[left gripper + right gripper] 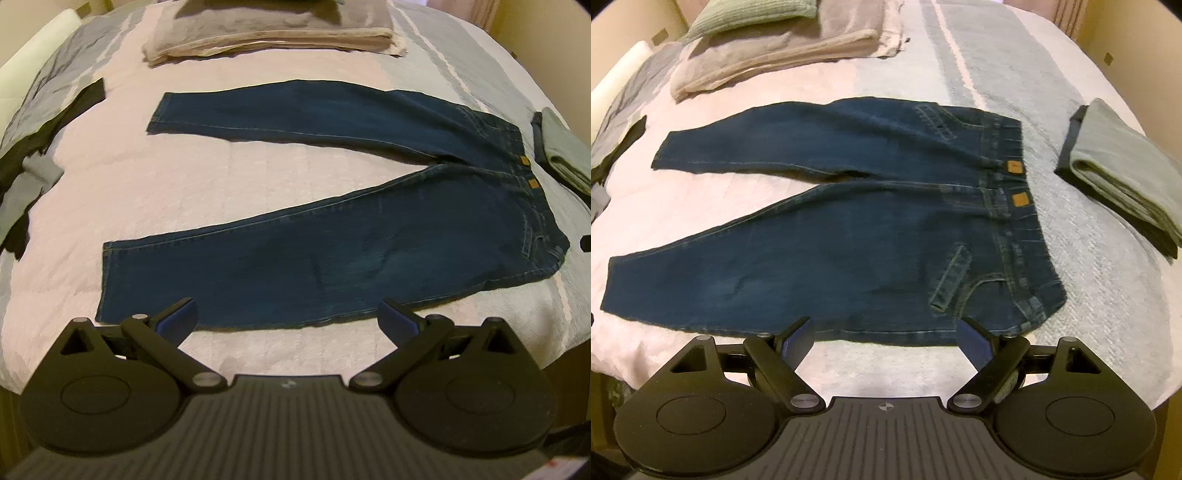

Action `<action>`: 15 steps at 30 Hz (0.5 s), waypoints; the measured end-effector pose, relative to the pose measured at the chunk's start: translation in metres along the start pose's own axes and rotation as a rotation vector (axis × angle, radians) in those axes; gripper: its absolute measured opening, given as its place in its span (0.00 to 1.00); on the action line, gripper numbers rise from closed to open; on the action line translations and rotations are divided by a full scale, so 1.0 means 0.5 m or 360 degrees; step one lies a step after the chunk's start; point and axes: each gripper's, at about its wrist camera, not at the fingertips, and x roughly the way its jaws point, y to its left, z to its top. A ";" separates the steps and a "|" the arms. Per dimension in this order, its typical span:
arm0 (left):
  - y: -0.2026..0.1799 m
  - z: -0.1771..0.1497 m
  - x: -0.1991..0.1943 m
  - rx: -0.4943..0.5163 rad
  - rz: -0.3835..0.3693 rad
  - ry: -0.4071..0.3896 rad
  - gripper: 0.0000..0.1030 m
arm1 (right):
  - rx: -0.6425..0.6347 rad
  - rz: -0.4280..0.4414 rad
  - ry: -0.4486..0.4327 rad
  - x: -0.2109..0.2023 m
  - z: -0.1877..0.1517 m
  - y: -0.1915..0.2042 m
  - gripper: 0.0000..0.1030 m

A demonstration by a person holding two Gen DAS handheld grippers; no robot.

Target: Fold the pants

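Dark blue denim pants [332,229] lie spread flat on the pale quilted bed [258,354], legs splayed apart, waistband to the right; nothing is folded yet.

The left gripper [288,314] and right gripper [884,330] both hover at the near edge of the near leg with fingers spread wide, holding nothing. The likely trouble from here: a pinch on the thick hem or side seam may catch only the top layer, so the leg drags or twists as it is carried over; the soft quilt could bunch up with it. The folded grey-green cloth [1126,177] lies close beside the waistband and could be nudged. Two small tan leather patches [1017,182] sit at the waistband; no writing on them is legible.
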 end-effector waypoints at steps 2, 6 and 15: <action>-0.015 0.008 0.001 0.0025 -0.0003 -0.0004 0.99 | 0.0009 -0.0003 -0.0003 -0.001 -0.001 -0.011 0.79; -0.037 0.022 0.003 0.0050 -0.0004 -0.0011 0.99 | 0.0033 0.0000 -0.0008 0.001 0.002 -0.032 0.79; -0.052 0.018 0.017 0.0134 -0.0017 -0.0056 0.99 | 0.0005 0.0005 -0.0019 0.016 -0.015 -0.055 0.79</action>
